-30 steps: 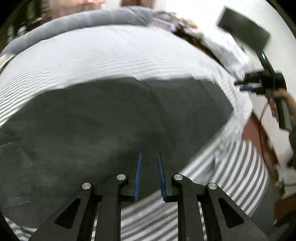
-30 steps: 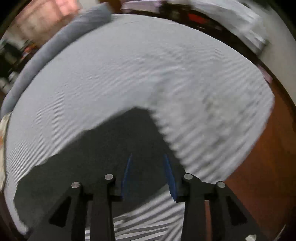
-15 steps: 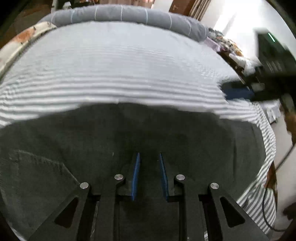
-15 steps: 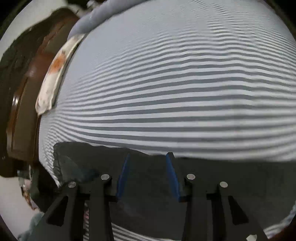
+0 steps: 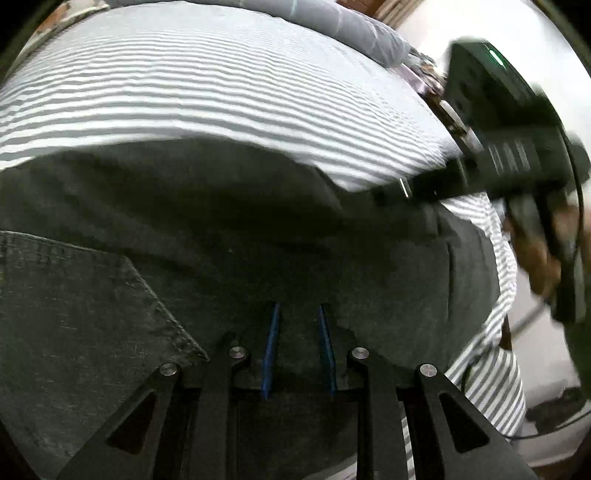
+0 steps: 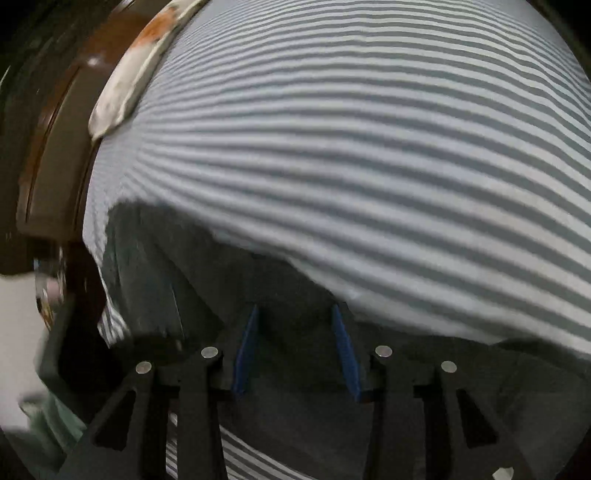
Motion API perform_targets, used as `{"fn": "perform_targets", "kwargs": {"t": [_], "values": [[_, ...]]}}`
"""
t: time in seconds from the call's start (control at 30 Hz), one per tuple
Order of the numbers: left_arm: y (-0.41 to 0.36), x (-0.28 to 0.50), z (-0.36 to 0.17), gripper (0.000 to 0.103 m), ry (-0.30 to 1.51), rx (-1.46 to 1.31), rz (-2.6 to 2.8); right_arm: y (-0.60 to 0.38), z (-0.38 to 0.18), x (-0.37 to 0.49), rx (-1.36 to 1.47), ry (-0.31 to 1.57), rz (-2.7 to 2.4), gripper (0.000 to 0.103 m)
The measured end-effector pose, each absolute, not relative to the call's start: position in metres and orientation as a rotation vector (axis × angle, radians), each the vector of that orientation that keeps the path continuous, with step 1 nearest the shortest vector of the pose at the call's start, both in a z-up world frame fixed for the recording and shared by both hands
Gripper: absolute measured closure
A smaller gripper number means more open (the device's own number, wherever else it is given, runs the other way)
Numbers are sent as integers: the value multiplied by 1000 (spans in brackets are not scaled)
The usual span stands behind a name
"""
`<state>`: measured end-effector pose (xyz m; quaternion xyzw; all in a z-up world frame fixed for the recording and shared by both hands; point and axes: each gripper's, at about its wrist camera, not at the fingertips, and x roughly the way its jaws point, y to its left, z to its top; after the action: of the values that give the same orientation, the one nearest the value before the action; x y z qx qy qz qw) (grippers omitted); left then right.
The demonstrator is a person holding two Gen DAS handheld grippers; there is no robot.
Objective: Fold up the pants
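Pants: the dark grey pants (image 5: 258, 240) lie flat on my striped bedsheet (image 5: 221, 92), near its front edge; a stitched back pocket (image 5: 74, 295) shows at the lower left of my left view.
Long axis: I read it as running across both views, side to side along the bed's front edge, with the pocket end toward my left. Which end is the hems I cannot tell for sure.
Left gripper: my left gripper (image 5: 297, 350) sits low over the cloth with its blue pads apart and nothing pinched between them.
Right gripper: my right gripper (image 6: 295, 347) is also parted, wider, over the far edge of the fabric, holding nothing. From the left camera I see it blurred at the right end of the garment (image 5: 498, 166).
Handling: I judge this a soft, limp, fairly heavy woven cloth. It will sag and drag, not slide stiffly, and it is not fragile.
Where to grip: I would pinch an edge or corner through all layers, one gripper at each end, so the layers do not separate as I lift.
Also there: a grey bolster (image 5: 351, 26) lies at the far side of the bed, and a dark wooden bed frame (image 6: 51, 166) stands on the left of my right view.
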<state>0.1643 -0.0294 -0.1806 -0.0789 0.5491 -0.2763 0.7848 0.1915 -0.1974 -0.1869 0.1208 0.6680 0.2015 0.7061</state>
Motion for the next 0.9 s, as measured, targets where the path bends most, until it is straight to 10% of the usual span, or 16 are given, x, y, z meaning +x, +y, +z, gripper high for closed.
{"fn": "perform_targets", "kwargs": {"t": [0.57,0.9], "values": [[9,187,-149,79,1033,-497,-581,-167,-187,119,41,1287,441,60],[-12,186,-182,77,1177,-230,-480,-165,-179,113,23,1287,483,61]]}}
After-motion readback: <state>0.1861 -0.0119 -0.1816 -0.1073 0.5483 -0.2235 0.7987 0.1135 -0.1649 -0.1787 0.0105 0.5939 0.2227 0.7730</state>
